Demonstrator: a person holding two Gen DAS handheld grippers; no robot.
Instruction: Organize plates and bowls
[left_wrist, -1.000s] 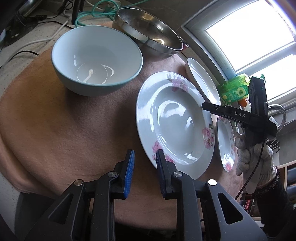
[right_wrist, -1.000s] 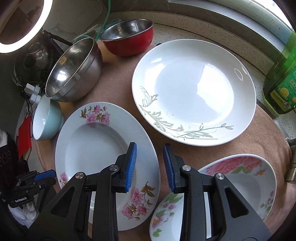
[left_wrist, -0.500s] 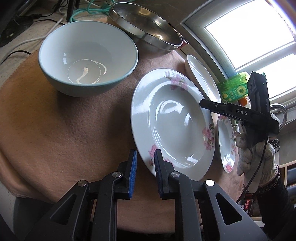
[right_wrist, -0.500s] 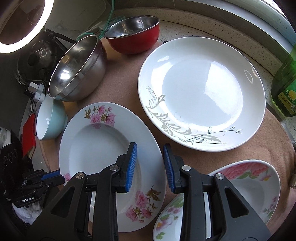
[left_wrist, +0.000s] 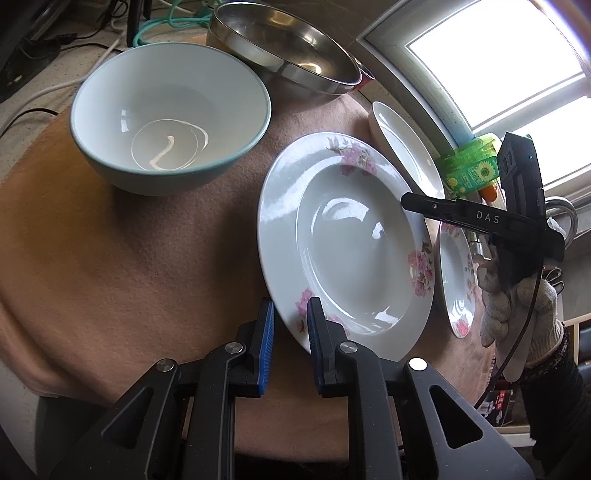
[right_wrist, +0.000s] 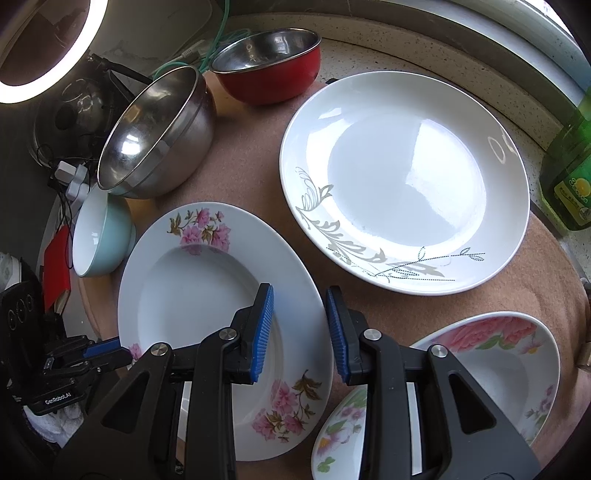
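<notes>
A deep white plate with pink flowers (left_wrist: 351, 243) lies on the brown cloth. My left gripper (left_wrist: 290, 317) is open with the plate's near rim between its blue pads. The same plate (right_wrist: 207, 273) shows in the right wrist view, with my right gripper (right_wrist: 299, 317) open above its right rim and the left gripper (right_wrist: 107, 350) at its left rim. A large white plate with grey leaves (right_wrist: 402, 177) lies behind. A teal bowl (left_wrist: 170, 114), a steel bowl (right_wrist: 155, 133) and a red bowl (right_wrist: 269, 70) stand nearby.
A pink-rose dish (right_wrist: 495, 365) and a small floral dish (right_wrist: 340, 443) lie at the right front. A green bottle (right_wrist: 569, 177) stands at the cloth's right edge by the window. Cables (left_wrist: 159, 22) and a ring light (right_wrist: 40, 48) are at the back left.
My left gripper has moved forward and right, so the flowered plate's near rim now sits between its pads. My right gripper has shifted a little left over that plate's rim and opened slightly.
</notes>
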